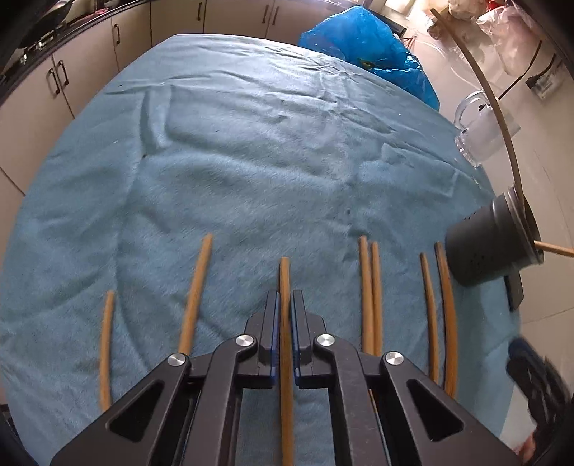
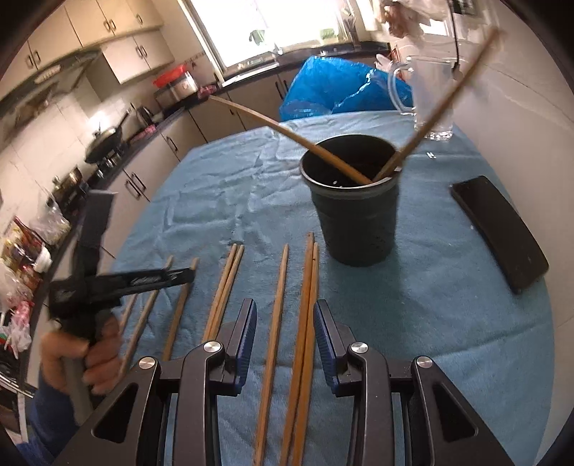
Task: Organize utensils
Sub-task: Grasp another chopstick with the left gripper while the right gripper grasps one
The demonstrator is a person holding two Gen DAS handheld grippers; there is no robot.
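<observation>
Pinching one chopstick point(image 1: 285, 286) on the blue-clothed worktop point(image 1: 251, 161), the left gripper point(image 1: 285, 297) has its fingers closed tight. The right gripper point(image 2: 285, 322) (fingers apart, touching nothing) hovers over three chopsticks point(image 2: 305, 304) lying just before the black holder point(image 2: 355, 222), where two more stand.

I'm working in a home kitchen. Beige cabinets point(image 2: 143, 50) line the walls, a wok point(image 2: 104, 141) sits on the stove, and a window point(image 2: 272, 28) lights the counter.
</observation>
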